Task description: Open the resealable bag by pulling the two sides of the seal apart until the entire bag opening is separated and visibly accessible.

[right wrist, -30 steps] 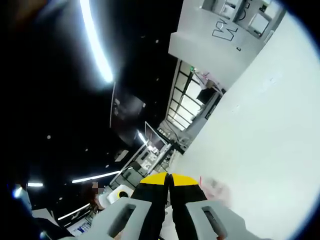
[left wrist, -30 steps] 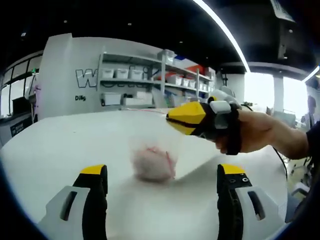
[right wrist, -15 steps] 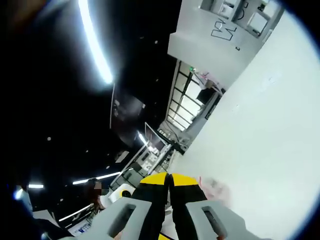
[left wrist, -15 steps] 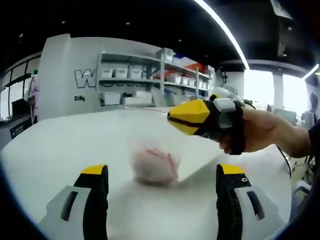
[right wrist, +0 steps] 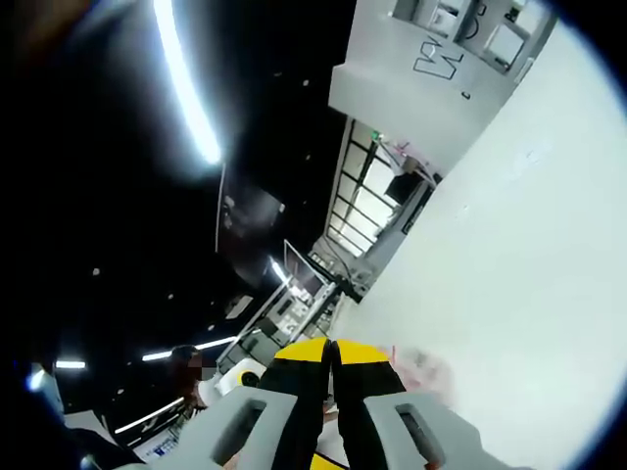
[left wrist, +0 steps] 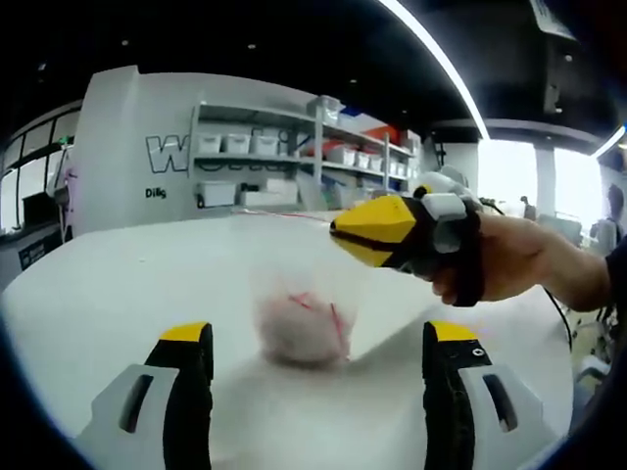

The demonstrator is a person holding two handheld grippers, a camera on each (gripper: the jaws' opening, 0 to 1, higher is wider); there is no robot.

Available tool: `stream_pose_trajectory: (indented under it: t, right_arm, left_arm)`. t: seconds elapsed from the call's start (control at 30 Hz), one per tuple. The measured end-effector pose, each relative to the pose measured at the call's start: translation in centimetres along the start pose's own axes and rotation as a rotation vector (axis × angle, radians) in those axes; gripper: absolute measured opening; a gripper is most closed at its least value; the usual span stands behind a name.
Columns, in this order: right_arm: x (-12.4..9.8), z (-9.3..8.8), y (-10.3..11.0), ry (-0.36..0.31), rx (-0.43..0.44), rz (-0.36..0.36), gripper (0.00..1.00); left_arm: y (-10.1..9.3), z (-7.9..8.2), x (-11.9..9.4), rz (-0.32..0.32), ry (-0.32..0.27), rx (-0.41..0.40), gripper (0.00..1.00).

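A clear resealable bag (left wrist: 300, 311) with a pinkish lump inside stands on the white table (left wrist: 118, 284), between and just beyond my left gripper's tips. My left gripper (left wrist: 318, 338) is open and holds nothing. My right gripper (left wrist: 339, 233), held by a hand (left wrist: 509, 259), comes in from the right with its yellow jaws together at the bag's upper right edge. In the right gripper view, the right gripper (right wrist: 330, 349) is shut, with a red strip and a bit of the bag (right wrist: 423, 369) beside its tips. The thin film itself is hard to see.
Shelves with white bins (left wrist: 294, 157) stand against a grey wall behind the table. A person (left wrist: 612, 211) is at the far right. The right gripper view tilts steeply across the table (right wrist: 529, 245) towards glass partitions (right wrist: 367, 211) and ceiling lights.
The right gripper has crept slightly to the right in the left gripper view. The bag and left gripper stay as they were.
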State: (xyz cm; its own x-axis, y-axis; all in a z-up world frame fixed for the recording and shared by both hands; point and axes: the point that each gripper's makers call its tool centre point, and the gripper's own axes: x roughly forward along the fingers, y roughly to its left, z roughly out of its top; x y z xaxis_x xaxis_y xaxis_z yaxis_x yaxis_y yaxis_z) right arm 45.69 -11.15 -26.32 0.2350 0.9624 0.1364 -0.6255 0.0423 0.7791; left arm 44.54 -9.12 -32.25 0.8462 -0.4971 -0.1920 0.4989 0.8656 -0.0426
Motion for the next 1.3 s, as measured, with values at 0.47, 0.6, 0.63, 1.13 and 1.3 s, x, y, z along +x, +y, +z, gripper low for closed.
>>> stream_pose_trajectory:
  t: [0.47, 0.6, 0.63, 1.13, 1.3]
  right_arm:
    - [0.1, 0.1, -0.2, 0.000, 0.002, -0.001, 0.00]
    - [0.1, 0.1, -0.2, -0.001, 0.002, -0.002, 0.00]
    - [0.1, 0.1, -0.2, 0.000, 0.003, -0.002, 0.00]
    - [0.2, 0.1, -0.1, -0.003, 0.005, 0.002, 0.00]
    - [0.1, 0.0, -0.1, -0.004, 0.009, 0.002, 0.00]
  left_arm:
    - [0.2, -0.1, 0.8, -0.003, 0.006, 0.013, 0.83]
    - [0.2, -0.2, 1.0, -0.005, 0.014, 0.019, 0.81]
    - [0.2, -0.1, 1.1, -0.007, 0.013, 0.022, 0.81]
    - [0.4, 0.2, 1.7, -0.002, 0.004, 0.038, 0.72]
    - [0.6, 0.1, 2.2, -0.002, 0.008, 0.043, 0.69]
